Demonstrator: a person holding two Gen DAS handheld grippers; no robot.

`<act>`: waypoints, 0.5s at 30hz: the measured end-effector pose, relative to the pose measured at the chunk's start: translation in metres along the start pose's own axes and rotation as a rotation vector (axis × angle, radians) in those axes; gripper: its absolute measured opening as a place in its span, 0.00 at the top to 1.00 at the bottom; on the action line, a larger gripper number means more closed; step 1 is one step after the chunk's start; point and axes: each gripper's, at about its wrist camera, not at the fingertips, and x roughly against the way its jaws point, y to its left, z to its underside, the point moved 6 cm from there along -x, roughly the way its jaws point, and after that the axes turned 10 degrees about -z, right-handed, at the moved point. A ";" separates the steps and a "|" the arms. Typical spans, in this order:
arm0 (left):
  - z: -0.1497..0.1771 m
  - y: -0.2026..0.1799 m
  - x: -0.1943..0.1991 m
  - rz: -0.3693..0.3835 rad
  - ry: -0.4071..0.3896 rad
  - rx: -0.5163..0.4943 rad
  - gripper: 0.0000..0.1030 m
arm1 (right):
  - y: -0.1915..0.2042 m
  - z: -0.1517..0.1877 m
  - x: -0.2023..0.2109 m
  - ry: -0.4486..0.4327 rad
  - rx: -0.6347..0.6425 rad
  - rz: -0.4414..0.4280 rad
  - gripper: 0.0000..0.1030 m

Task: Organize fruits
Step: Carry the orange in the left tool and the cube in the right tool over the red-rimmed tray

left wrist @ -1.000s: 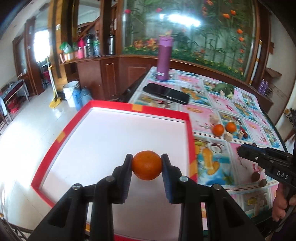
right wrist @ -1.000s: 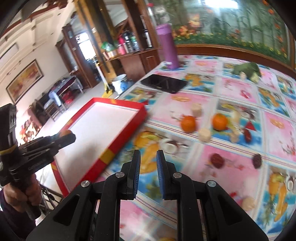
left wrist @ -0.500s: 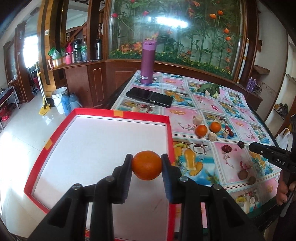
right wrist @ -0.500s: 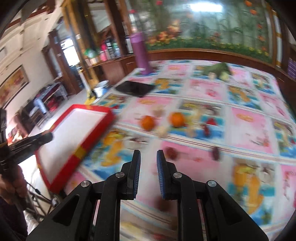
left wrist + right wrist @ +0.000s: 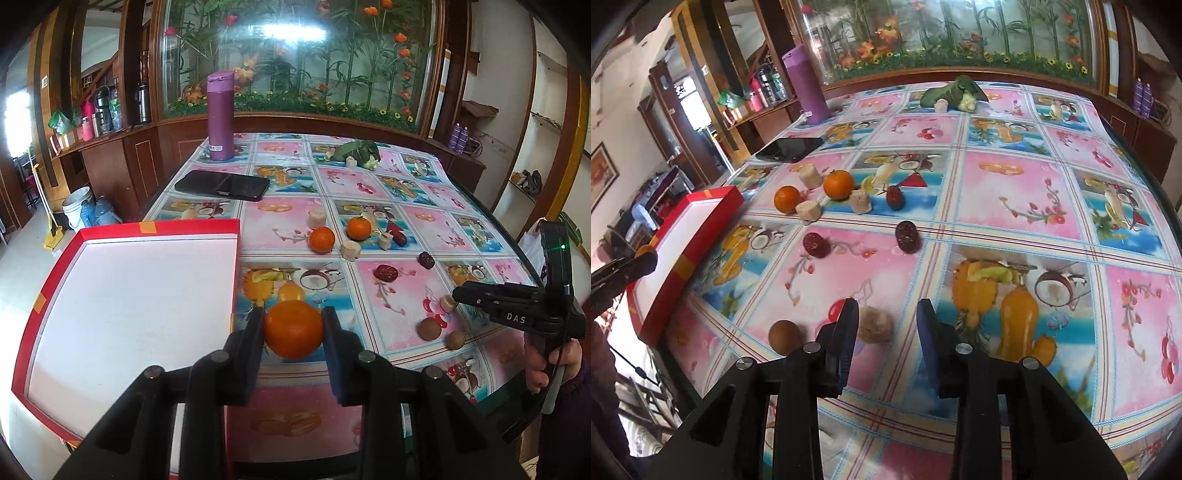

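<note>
My left gripper (image 5: 293, 314) is shut on an orange (image 5: 293, 330), held above the tablecloth just right of the red tray's rim (image 5: 159, 226). Two more oranges (image 5: 322, 239) (image 5: 359, 228) lie mid-table among cream chunks (image 5: 350, 250) and dark red dates (image 5: 386, 272). My right gripper (image 5: 886, 317) hangs low over the near table edge with its jaws opening. A tan lump (image 5: 877, 328) lies on the cloth between its tips, partly behind the left finger and not pressed. A brown round fruit (image 5: 785, 336) sits to its left. Dates (image 5: 816, 244) (image 5: 907, 236) lie beyond.
A purple bottle (image 5: 220, 116), a black phone (image 5: 222, 184) and leafy greens (image 5: 356, 151) stand at the far end of the table. The tray (image 5: 701, 225) overhangs the table's left side. A person's hand (image 5: 550, 365) holds the right gripper near the table's right front edge.
My left gripper carried the orange from above the tray to the right, past its rim. The right gripper swung down toward the near fruits and its jaws have parted.
</note>
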 end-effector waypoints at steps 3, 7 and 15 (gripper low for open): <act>0.000 0.001 0.000 -0.002 0.002 0.006 0.68 | 0.005 0.004 -0.011 0.037 0.026 0.047 0.69; -0.001 0.008 -0.002 -0.009 0.006 0.021 0.68 | 0.010 0.010 -0.020 0.050 0.055 0.079 0.70; -0.001 0.025 -0.001 -0.013 -0.001 0.062 0.68 | 0.019 0.007 -0.021 0.045 0.095 0.154 0.86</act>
